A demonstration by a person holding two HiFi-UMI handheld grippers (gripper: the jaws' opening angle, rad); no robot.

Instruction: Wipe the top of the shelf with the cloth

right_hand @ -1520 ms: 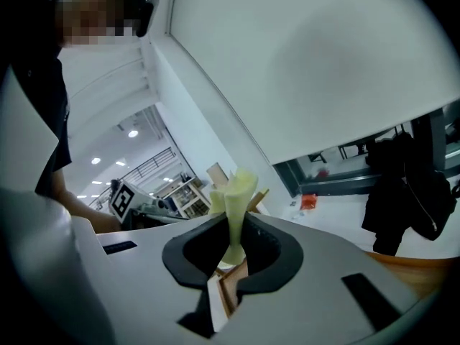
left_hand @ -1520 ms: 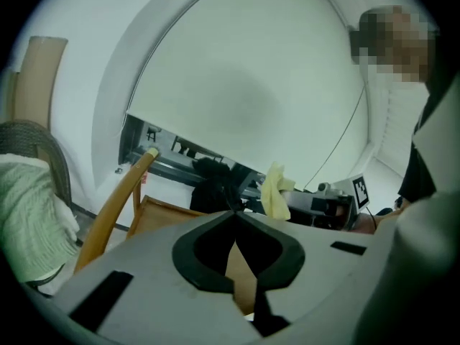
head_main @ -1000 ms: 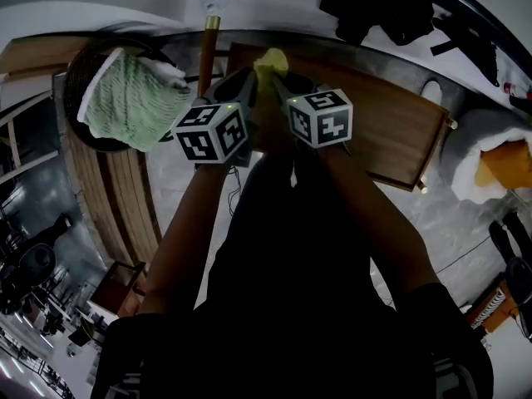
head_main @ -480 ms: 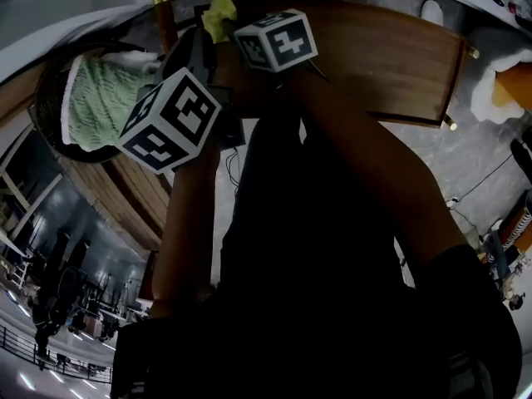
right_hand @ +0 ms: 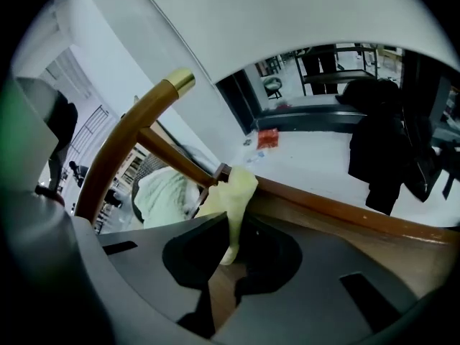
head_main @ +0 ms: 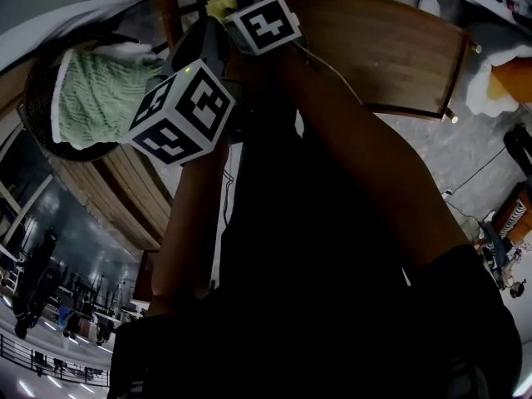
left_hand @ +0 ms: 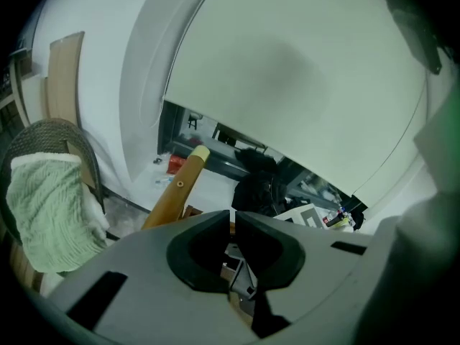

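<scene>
Right gripper view: the yellow cloth (right_hand: 233,192) is seen clamped in the right gripper (right_hand: 228,254) jaws at the shelf (right_hand: 345,218) top's left end, bare wood stretching rightward. The left gripper (left_hand: 233,225) jaws are closed together, empty.

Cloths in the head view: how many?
2. A yellow cloth pinched in the right tool at the far edge of the shelf; a green towel in the basket on the left. More may hide behind the arms.
</scene>
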